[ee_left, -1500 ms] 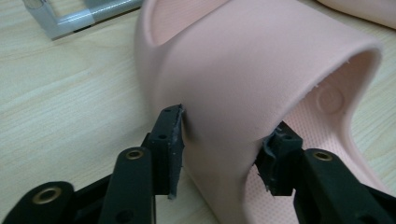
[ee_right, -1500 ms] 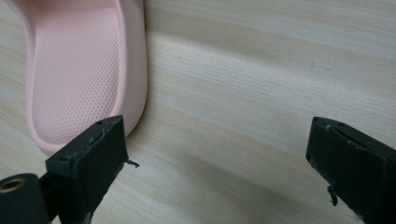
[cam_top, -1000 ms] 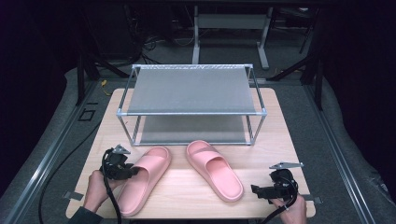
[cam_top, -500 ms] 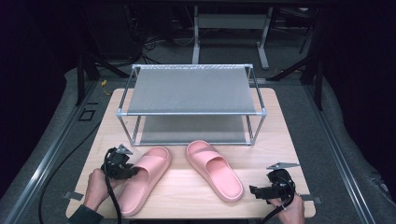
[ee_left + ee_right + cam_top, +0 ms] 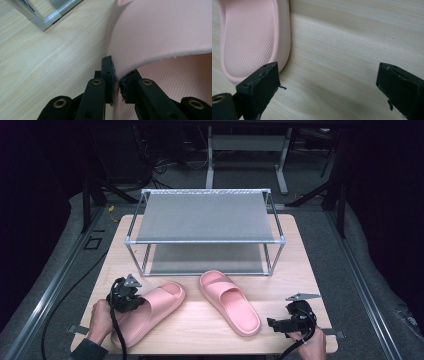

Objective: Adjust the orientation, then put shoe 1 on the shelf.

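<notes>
Pink foam slippers lie on the desk: left tongs [image 5: 115,82] pinch the left slipper's [image 5: 150,310] strap (lift comes next), right tongs [image 5: 332,85] spread beside the other slipper [image 5: 249,37].

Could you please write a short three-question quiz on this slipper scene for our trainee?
1. True or false: the left tool is shut on the strap of the left pink slipper.
2. How do the right tool jaws stand? A open, B shut on a slipper, C shut on nothing.
3. Fill in: both tiers of the shoe rack are ____.

Key: 1 true. 2 A; they stand open beside the heel of the right pink slipper. 3 bare.
</notes>
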`<move>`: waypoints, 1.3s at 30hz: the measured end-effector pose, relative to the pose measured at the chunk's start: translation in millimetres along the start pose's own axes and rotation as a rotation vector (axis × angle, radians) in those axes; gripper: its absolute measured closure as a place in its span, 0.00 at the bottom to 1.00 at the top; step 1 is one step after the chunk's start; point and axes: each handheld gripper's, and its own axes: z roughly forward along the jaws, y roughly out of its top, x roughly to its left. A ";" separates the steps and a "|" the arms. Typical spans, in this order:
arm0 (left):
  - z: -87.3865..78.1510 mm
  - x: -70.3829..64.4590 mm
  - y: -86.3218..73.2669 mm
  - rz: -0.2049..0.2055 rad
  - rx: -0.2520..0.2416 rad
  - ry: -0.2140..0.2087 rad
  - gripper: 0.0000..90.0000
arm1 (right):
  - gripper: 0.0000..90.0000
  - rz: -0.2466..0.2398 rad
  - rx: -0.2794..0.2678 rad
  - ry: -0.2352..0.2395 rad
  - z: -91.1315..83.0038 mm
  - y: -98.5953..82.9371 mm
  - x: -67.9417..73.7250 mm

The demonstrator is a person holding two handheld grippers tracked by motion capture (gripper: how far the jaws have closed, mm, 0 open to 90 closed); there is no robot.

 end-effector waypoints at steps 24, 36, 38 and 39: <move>-41.7 22.3 28.3 0.190 -0.093 -0.126 0.92 | 0.04 -0.074 -0.013 0.013 -4.6 7.6 0.8; -49.1 28.9 56.4 0.349 -0.094 -0.146 0.92 | 0.05 -0.083 -0.003 0.012 -4.6 8.2 -0.5; -49.7 29.3 58.6 0.357 -0.098 -0.146 0.92 | 0.05 -0.086 -0.004 0.015 -4.9 8.6 -0.8; -50.4 30.1 60.9 0.359 -0.096 -0.147 0.92 | 0.05 -0.089 -0.009 0.013 -5.7 9.2 -0.8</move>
